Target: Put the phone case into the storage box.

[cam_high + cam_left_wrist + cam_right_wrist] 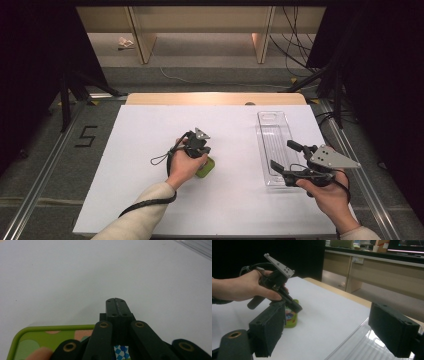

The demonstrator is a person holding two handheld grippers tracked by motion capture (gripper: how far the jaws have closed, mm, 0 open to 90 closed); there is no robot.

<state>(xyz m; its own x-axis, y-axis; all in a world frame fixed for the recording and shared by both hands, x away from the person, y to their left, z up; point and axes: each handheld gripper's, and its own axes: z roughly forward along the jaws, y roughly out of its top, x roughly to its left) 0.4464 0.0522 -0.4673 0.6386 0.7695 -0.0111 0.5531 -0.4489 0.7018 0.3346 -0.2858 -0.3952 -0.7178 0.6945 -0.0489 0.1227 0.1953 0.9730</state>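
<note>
A small green box [207, 169] with a colourful printed top lies near the middle of the white table. My left gripper [204, 157] is shut with nothing between its jaws and points down just over the box's far edge. In the left gripper view the closed tips [116, 301] hang over bare table, with the green box [37, 340] under the linkage. Whether they touch the box I cannot tell. The right gripper view shows that left gripper [297, 307] above the box [291, 320]. My right gripper [284, 156] stands open and empty at the near end of a clear plastic tray [274, 131].
The clear tray [362, 345] lies lengthwise at the table's right side, and I see nothing in it. White sheet [150, 200] covers the table, with a wooden edge [215, 98] at the far side. Black stand legs [65, 100] and cables [295, 45] stand on the floor beyond.
</note>
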